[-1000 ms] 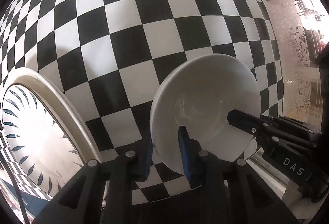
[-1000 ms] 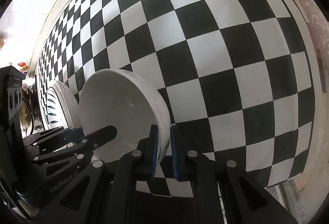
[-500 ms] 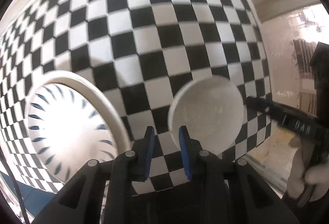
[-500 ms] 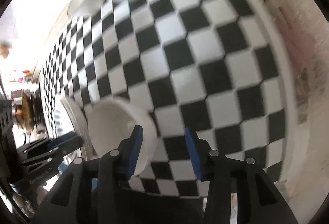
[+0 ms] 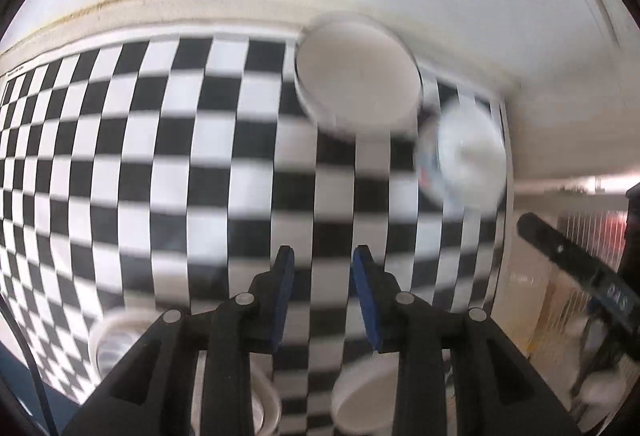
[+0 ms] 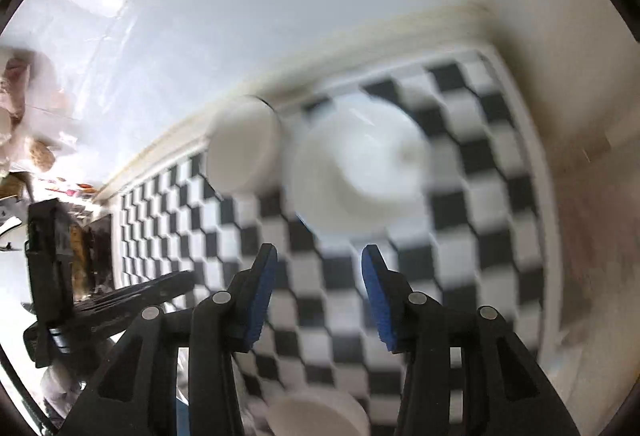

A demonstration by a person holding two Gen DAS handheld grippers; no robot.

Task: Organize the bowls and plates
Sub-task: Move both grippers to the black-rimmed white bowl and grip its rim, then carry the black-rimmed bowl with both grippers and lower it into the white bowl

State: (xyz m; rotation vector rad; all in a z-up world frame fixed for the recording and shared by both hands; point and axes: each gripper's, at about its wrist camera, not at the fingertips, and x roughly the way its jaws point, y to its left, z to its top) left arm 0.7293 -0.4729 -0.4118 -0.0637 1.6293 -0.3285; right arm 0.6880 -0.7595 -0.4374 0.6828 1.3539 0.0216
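Overhead, both grippers empty — left gripper [image 5: 322,268], right gripper [image 6: 318,264].

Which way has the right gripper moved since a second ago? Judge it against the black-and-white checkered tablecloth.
Yes. The right gripper, open and empty, has left the plain white bowl and advanced over the checkered tablecloth toward the far bowls.

On the black-and-white checkered tablecloth [image 5: 200,172] you are seeing a plain white ceramic bowl [image 5: 356,76] sitting at the far edge by the wall, a white bowl with printed outside [image 5: 468,160] lying just right of it, and another white bowl [image 5: 360,400] sitting nearest you.
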